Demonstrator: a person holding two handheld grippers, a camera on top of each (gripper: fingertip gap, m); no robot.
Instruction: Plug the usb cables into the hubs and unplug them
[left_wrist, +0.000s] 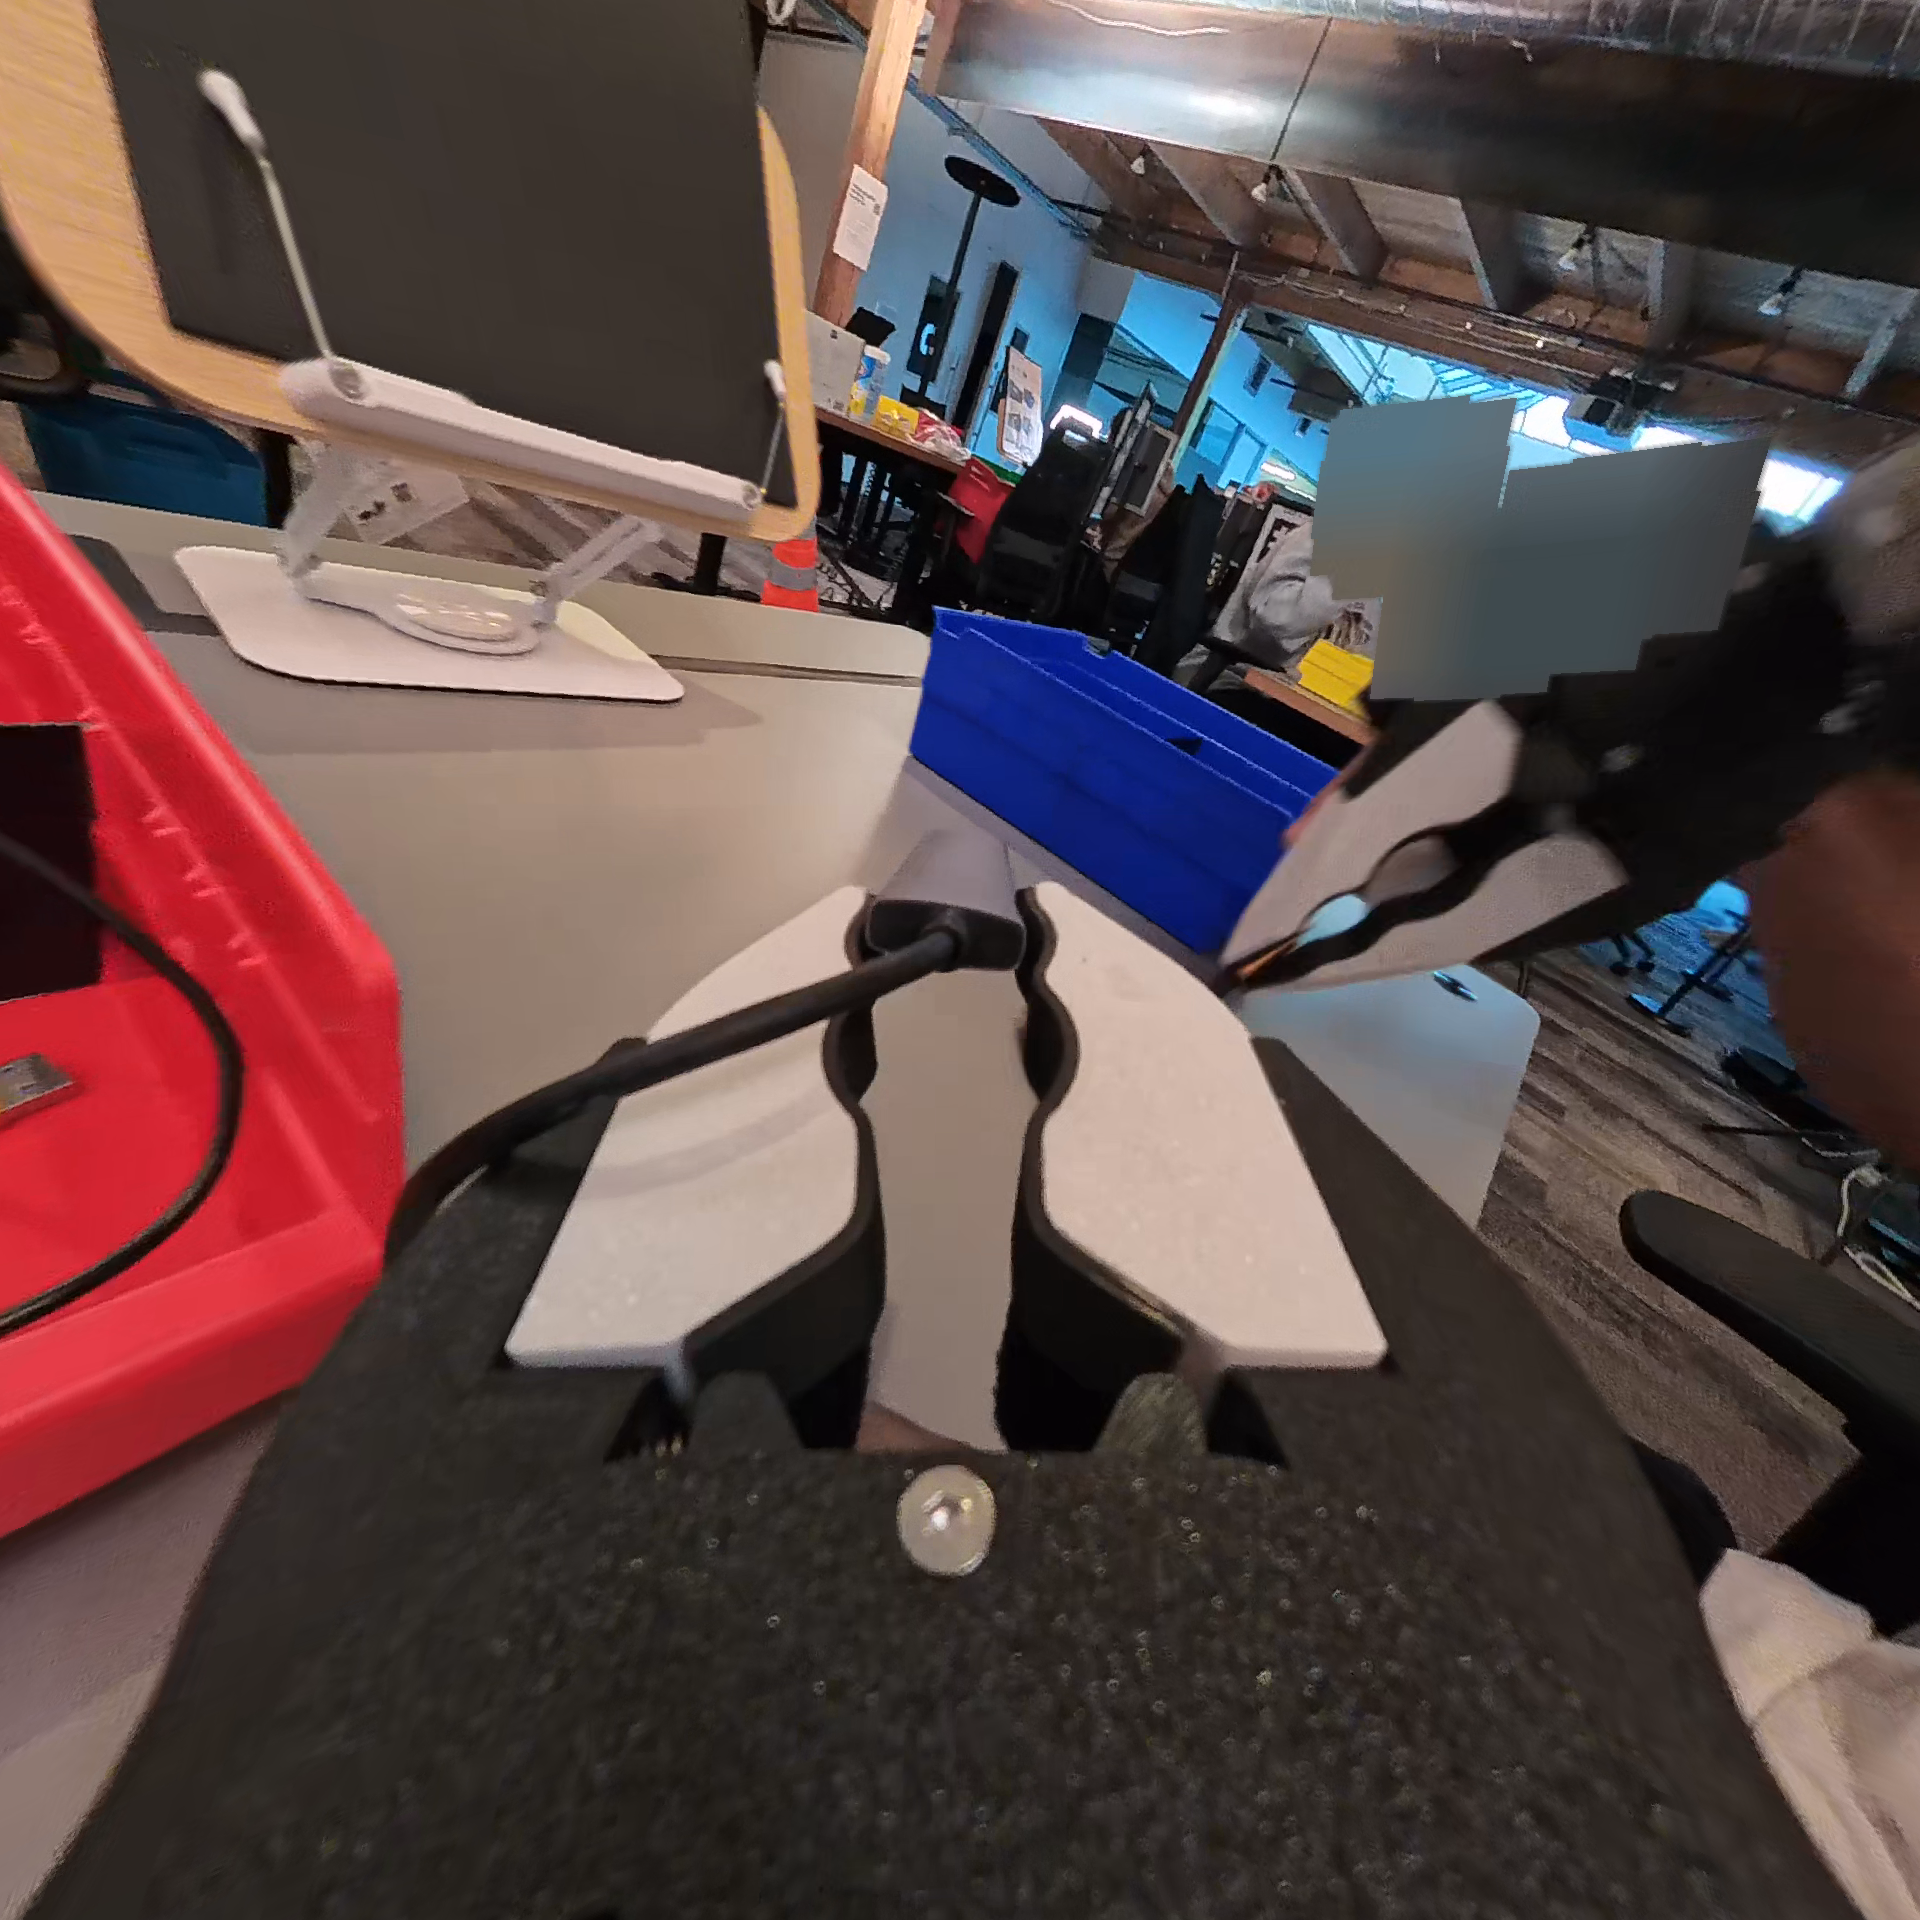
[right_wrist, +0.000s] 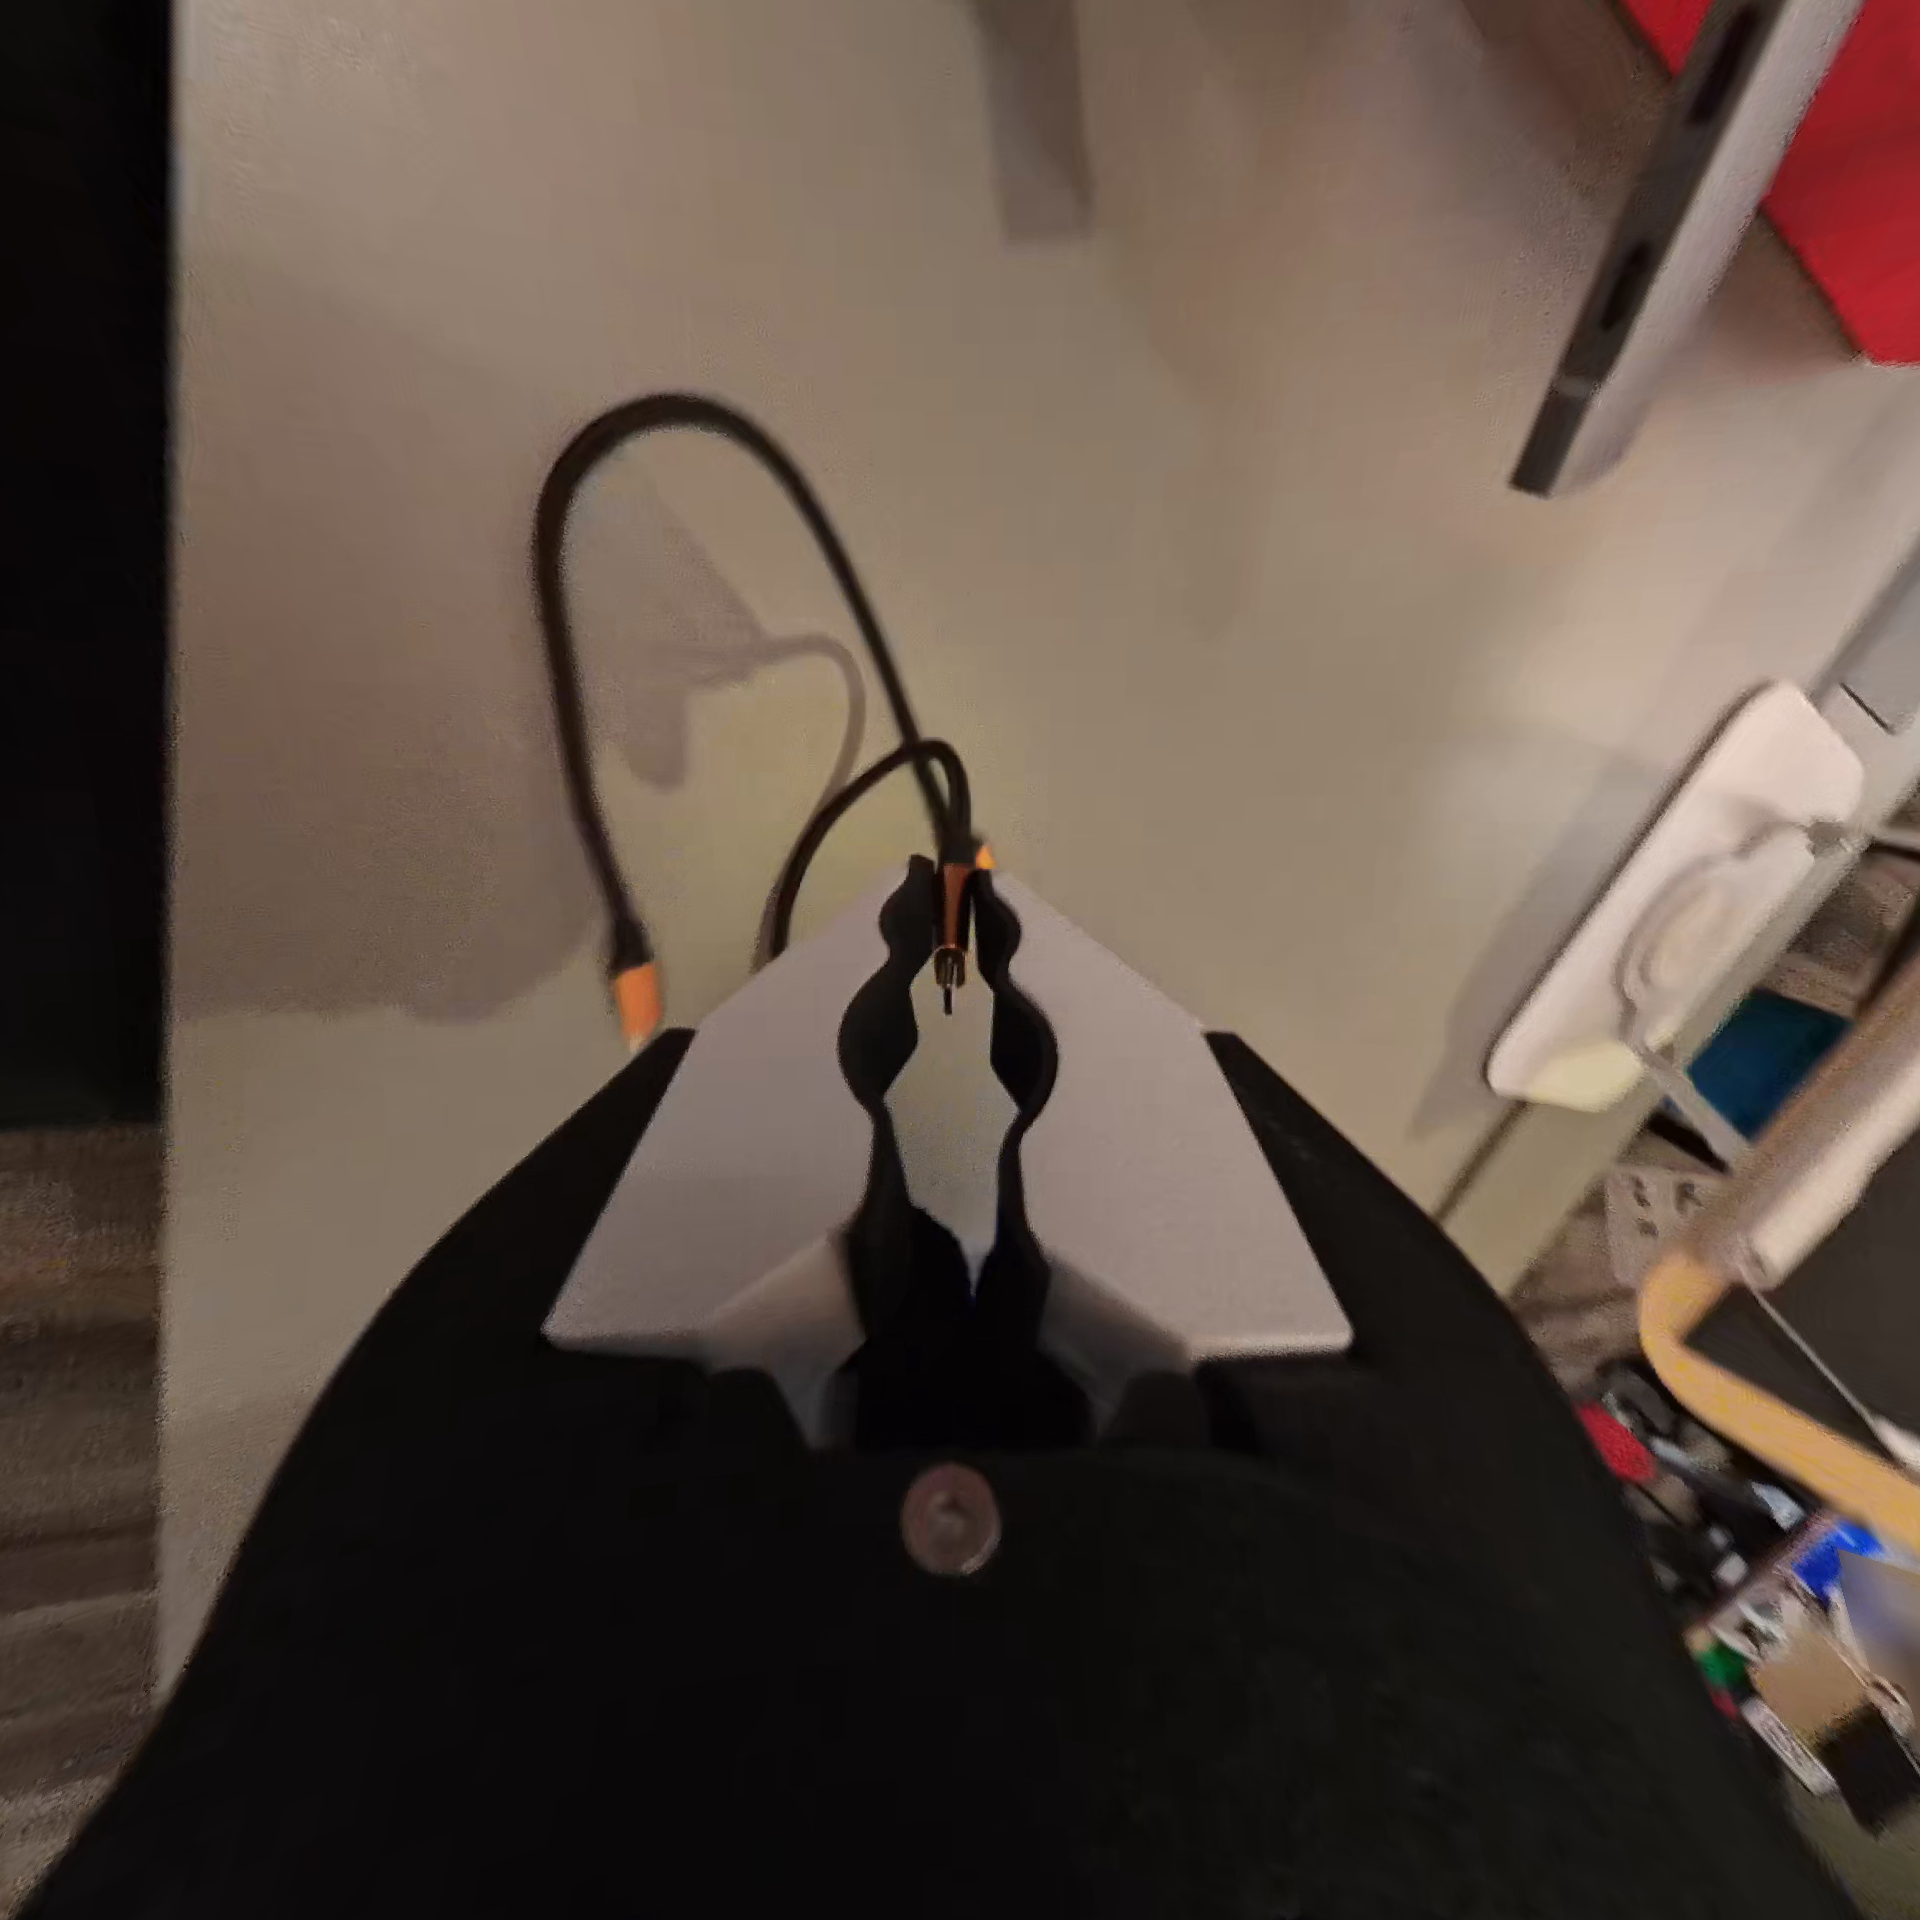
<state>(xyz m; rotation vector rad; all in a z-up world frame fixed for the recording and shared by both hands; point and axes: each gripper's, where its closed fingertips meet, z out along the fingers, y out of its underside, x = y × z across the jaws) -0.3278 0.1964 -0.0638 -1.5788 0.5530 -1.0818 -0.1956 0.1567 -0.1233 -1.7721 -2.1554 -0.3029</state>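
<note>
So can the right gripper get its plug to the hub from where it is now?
Probably yes. The right gripper is shut on the orange-collared plug, and the grey hub, held by the left gripper, sits up and right of it with only bare table between. The plug points backward, so it needs turning.

The grey USB hub (left_wrist: 951, 868) with its black lead (left_wrist: 727, 1023) is held raised above the grey table (left_wrist: 582, 821), while the black cable (right_wrist: 665, 540) loops over that table, one orange-collared plug (right_wrist: 951, 925) lifted and the other (right_wrist: 634, 992) lying flat.
</note>
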